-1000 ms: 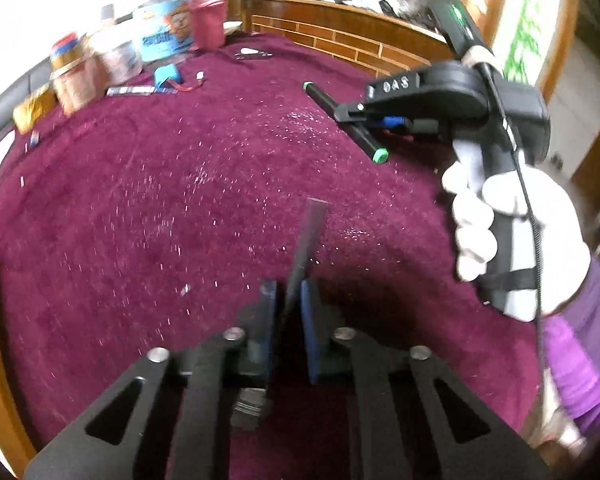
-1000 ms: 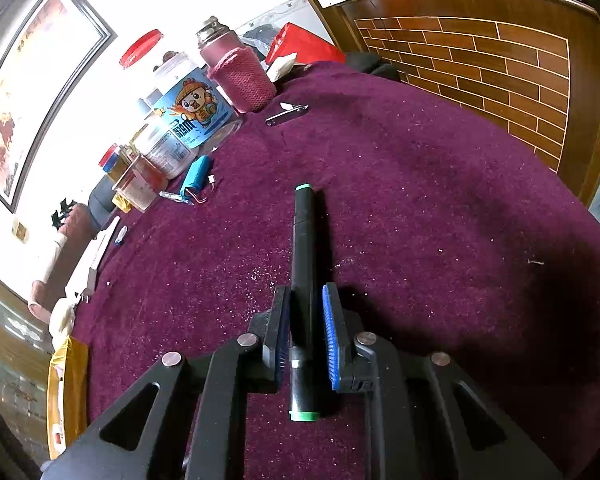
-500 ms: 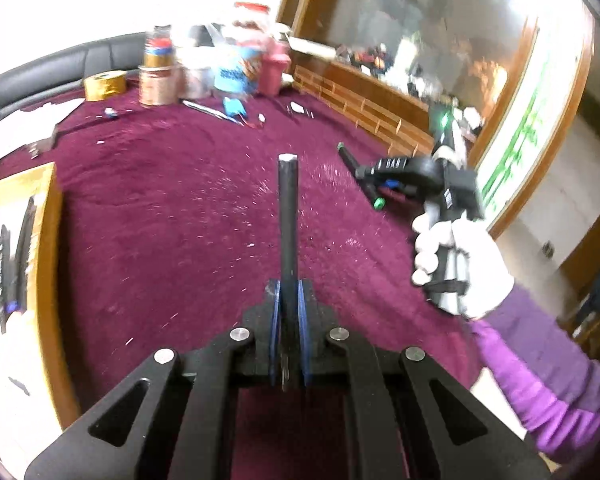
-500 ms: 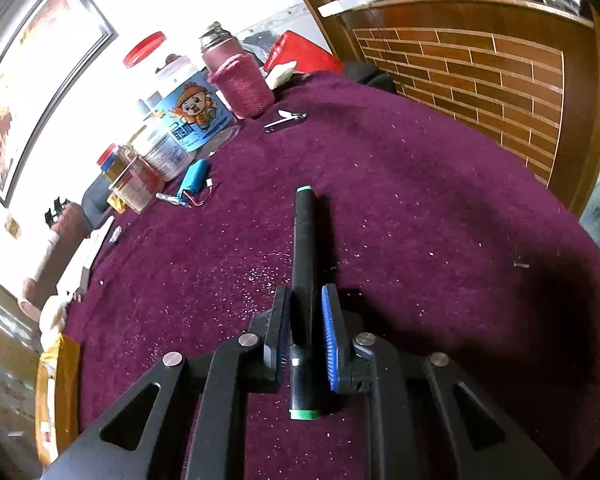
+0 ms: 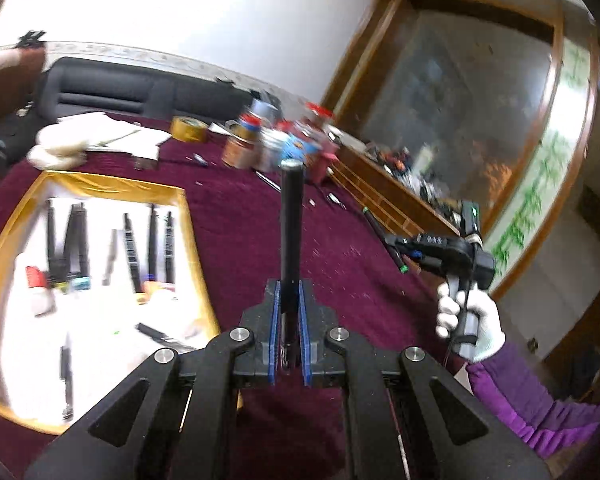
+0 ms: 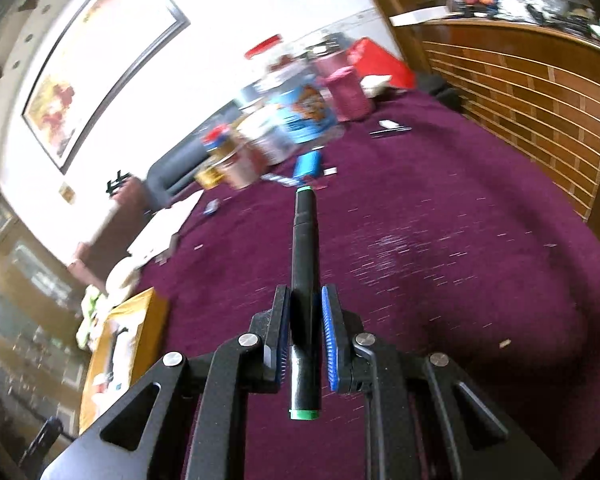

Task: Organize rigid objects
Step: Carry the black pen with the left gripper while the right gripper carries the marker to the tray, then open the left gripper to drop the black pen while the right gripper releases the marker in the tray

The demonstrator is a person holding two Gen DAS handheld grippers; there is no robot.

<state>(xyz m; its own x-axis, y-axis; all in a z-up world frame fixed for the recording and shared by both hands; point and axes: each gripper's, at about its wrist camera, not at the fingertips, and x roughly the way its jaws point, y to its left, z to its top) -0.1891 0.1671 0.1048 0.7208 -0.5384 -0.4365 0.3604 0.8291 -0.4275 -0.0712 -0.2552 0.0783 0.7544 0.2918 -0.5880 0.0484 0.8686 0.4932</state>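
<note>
Newly raised pen [image 5: 291, 224] in left gripper [image 5: 288, 300]

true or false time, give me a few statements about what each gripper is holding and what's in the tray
1. The left gripper is shut on a black pen. True.
2. The right gripper is open with nothing in it. False: it is shut on a green-capped marker.
3. The gold-rimmed tray already holds several dark pens. True.
4. The tabletop is covered in a blue cloth. False: the cloth is dark purple-red.
5. The hand holding the right gripper is bare. False: it wears a white glove.
</note>
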